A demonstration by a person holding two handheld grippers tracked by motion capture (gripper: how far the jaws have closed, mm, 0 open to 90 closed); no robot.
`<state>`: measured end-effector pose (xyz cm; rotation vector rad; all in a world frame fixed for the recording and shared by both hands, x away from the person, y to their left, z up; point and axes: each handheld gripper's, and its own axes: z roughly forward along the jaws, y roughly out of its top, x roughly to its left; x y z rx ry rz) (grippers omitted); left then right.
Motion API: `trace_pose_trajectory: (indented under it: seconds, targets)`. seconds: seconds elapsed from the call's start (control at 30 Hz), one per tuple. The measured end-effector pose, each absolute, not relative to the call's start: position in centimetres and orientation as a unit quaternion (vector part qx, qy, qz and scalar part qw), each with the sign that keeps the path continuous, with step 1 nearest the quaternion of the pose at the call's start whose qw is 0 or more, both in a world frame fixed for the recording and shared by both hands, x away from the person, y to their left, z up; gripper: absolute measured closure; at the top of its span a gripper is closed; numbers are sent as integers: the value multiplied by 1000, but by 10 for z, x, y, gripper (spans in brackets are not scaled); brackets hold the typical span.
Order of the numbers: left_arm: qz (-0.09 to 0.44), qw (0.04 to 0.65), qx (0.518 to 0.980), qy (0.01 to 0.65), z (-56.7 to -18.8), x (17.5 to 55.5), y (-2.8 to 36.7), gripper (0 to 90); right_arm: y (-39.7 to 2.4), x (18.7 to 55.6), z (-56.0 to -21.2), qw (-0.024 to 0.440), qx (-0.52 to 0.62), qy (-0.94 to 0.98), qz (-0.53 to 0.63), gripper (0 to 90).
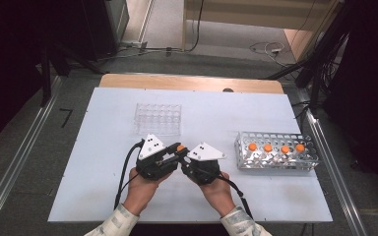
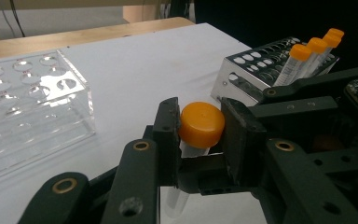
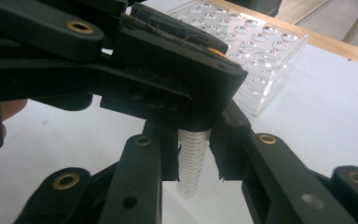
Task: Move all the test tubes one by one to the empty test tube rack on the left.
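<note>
While a single orange-capped tube [image 2: 200,128] is held above the white worktop [image 1: 103,187], both claws are seen meeting at the middle of the high view. The left claw [image 2: 200,135] is clamped on the tube's orange cap [image 2: 201,122], with one jaw pressed to each side of it. The right claw [image 3: 193,163] is closed around the clear, graduated body of the tube just below the cap, so the tube is gripped at two points and kept upright, off the surface. Four other capped tubes [image 1: 275,147] are seen standing in the metal rack [image 1: 275,164] at the right. The clear acrylic rack [image 1: 157,119] beyond the claws appears empty. The work is judged to be at an early stage: one tube has been taken up, its cap is probably about to be turned, and nothing has yet been placed in the clear rack.
</note>
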<state>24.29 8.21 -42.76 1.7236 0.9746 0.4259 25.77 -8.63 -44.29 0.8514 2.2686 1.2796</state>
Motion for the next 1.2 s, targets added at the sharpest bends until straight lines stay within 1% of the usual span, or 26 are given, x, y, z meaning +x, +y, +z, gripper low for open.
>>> trace_pose_trajectory:
  seconds: [0.23, 0.27, 0.4, 0.43, 0.47, 0.5, 0.53, 0.73, 0.97, 1.2]
  targets:
    - [183, 529, 722, 406, -427, 243, 82, 696, -87, 258, -443, 196, 305, 811, 459, 705]
    - [183, 528, 723, 407, -428, 243, 82, 697, -87, 258, -443, 195, 304, 811, 461, 680]
    - [184, 528, 722, 408, -427, 245, 82, 699, -89, 259, -441, 184, 297, 813, 465, 498]
    - [184, 529, 720, 409, -426, 246, 83, 700, -91, 259, -440, 183, 296, 817, 460, 405]
    - [185, 531, 718, 411, -425, 247, 83, 699, -93, 259, -439, 182, 295, 819, 457, 362]
    - [186, 532, 716, 412, -423, 248, 84, 699, -93, 259, -439, 182, 295, 819, 457, 362]
    - [187, 532, 714, 415, -422, 250, 85, 699, -95, 258, -439, 182, 296, 820, 455, 333]
    - [192, 539, 698, 431, -412, 263, 95, 700, -119, 249, -438, 168, 295, 823, 455, 295]
    - [209, 535, 689, 443, -404, 280, 101, 699, -157, 230, -442, 183, 302, 827, 437, 286]
    - [222, 526, 685, 453, -400, 295, 103, 700, -199, 217, -452, 187, 333, 816, 433, 281]
